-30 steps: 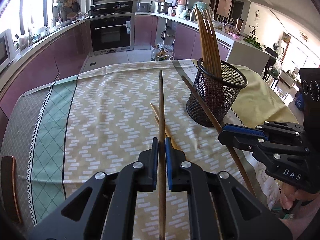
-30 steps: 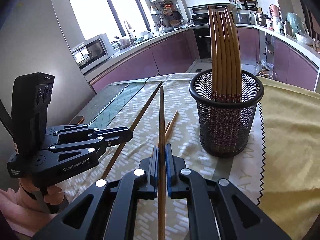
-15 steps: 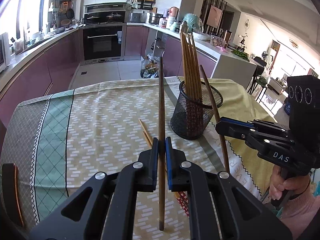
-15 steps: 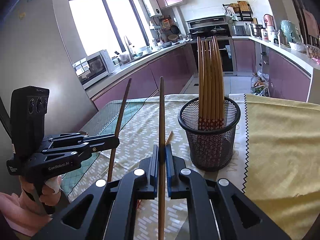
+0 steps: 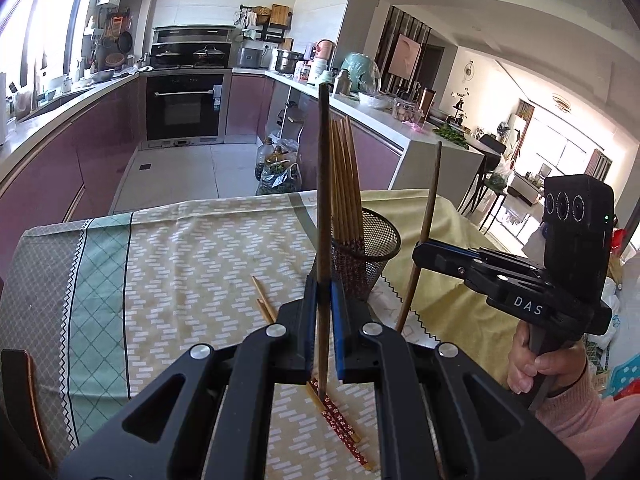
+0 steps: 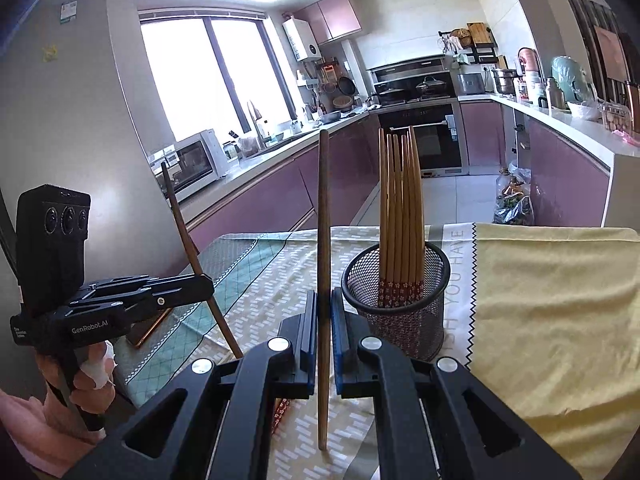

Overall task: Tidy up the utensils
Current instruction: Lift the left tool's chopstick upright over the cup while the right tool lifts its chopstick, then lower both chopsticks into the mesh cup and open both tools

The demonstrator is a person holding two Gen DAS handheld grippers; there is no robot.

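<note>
We hold one dark chopstick in each gripper: left gripper (image 5: 325, 336) fingers clamped on the left chopstick (image 5: 323, 200), right gripper (image 6: 323, 340) fingers clamped on the right chopstick (image 6: 323, 280). Both long axes near vertical, one end up, likely readied for dropping into the mesh holder (image 6: 396, 300) mid-counter. Two patterned chopsticks (image 5: 340, 424) lie flat near the counter's near edge.

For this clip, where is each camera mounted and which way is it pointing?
Left wrist: sits on the left gripper, facing oven and living room; its dark chopstick stands upright; the right gripper and right hand show.
Right wrist: sits on the right gripper, facing window and oven; the left gripper and left hand show.
Shared: mesh holder of chopsticks, tablecloth.
</note>
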